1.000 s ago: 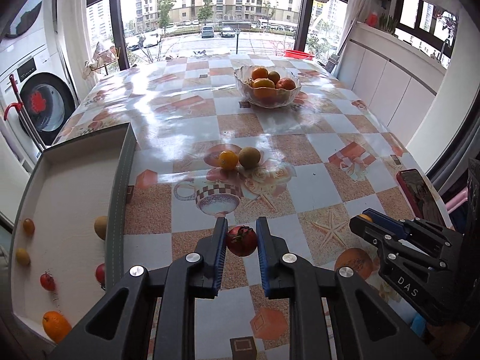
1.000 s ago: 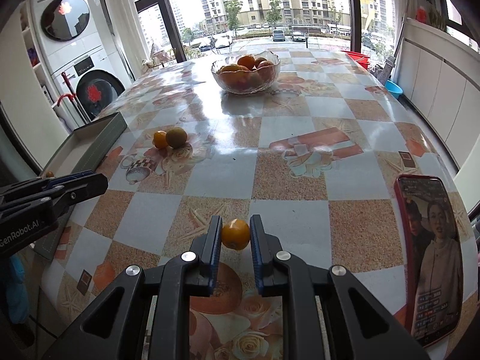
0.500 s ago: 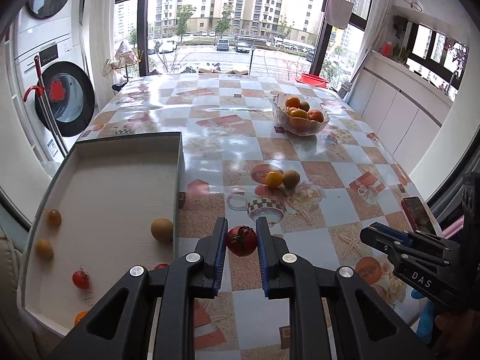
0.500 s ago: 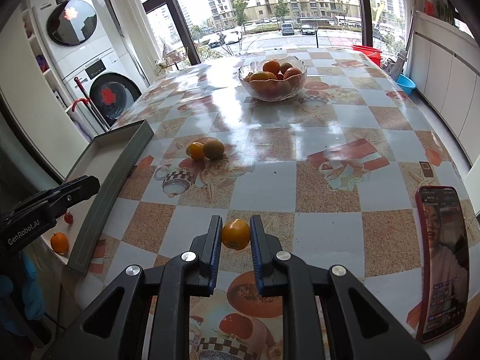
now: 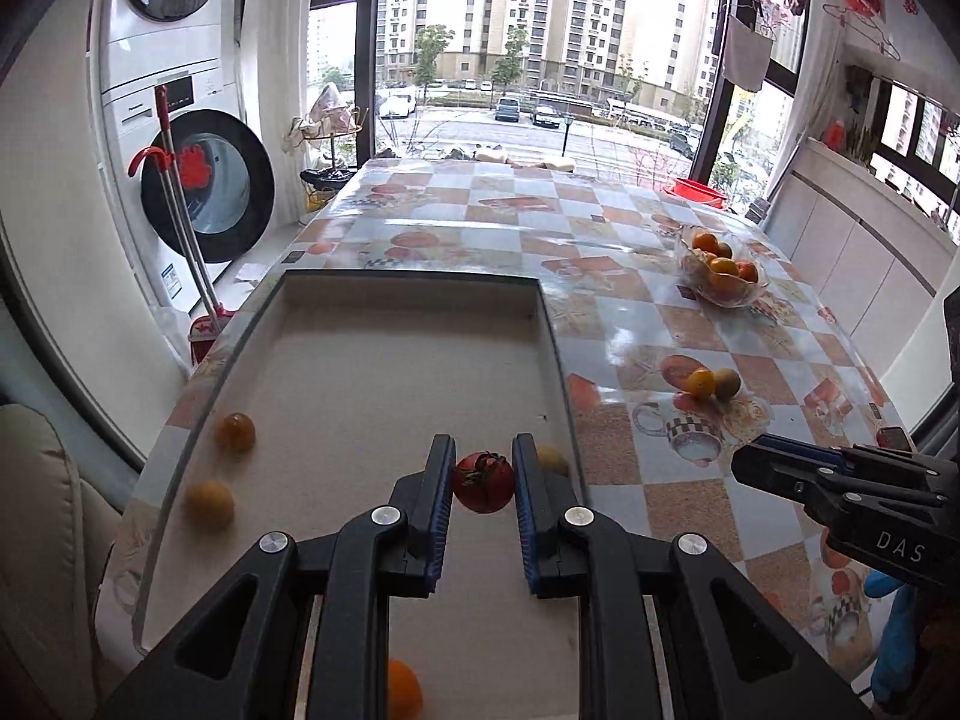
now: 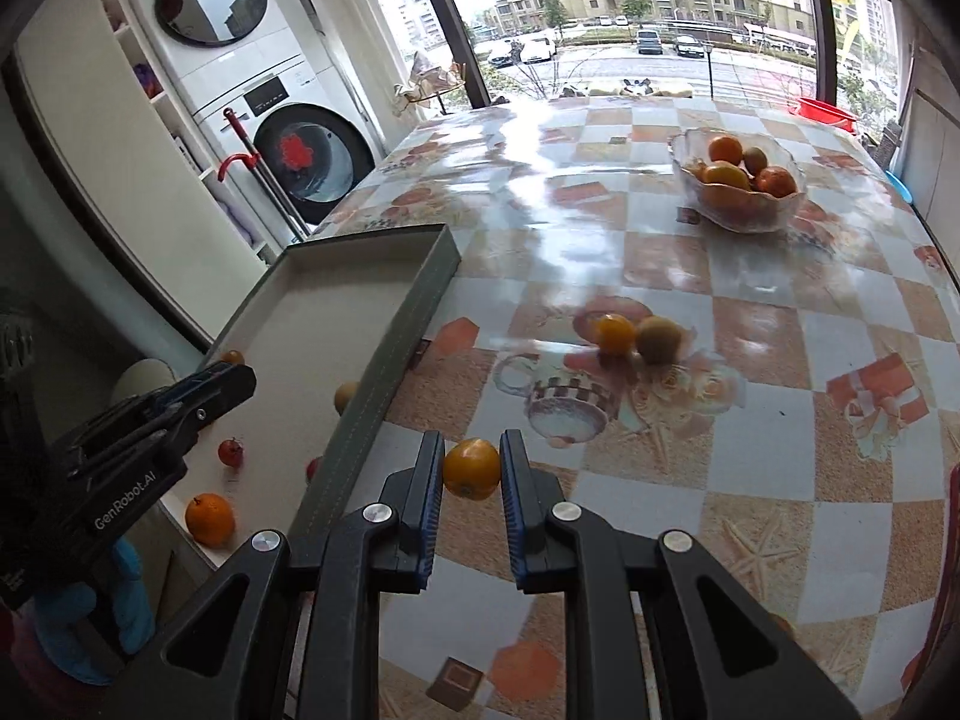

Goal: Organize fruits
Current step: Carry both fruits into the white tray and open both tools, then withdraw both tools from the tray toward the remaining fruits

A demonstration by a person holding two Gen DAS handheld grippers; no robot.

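Fruits wait in both grips: the left gripper (image 5: 483, 483) clamps a red tomato (image 5: 483, 482) between its jaws above the grey tray (image 5: 390, 336), while the right gripper (image 6: 471, 469) pinches a small orange (image 6: 471, 469) over the patterned table (image 6: 750, 360), just right of the tray's wall.

Bright daylight room, big dark-framed windows (image 5: 540, 60) looking out on apartment towers and a car park. Stacked white washing machines (image 5: 192, 138) stand past the worktop's left edge, with a red-handled mop (image 5: 180, 204) leaning on them. White cabinets (image 5: 852, 252) run along the right wall. The worktop (image 5: 480, 222) has a glossy orange-and-white checkered cover. Laundry hangs top right.
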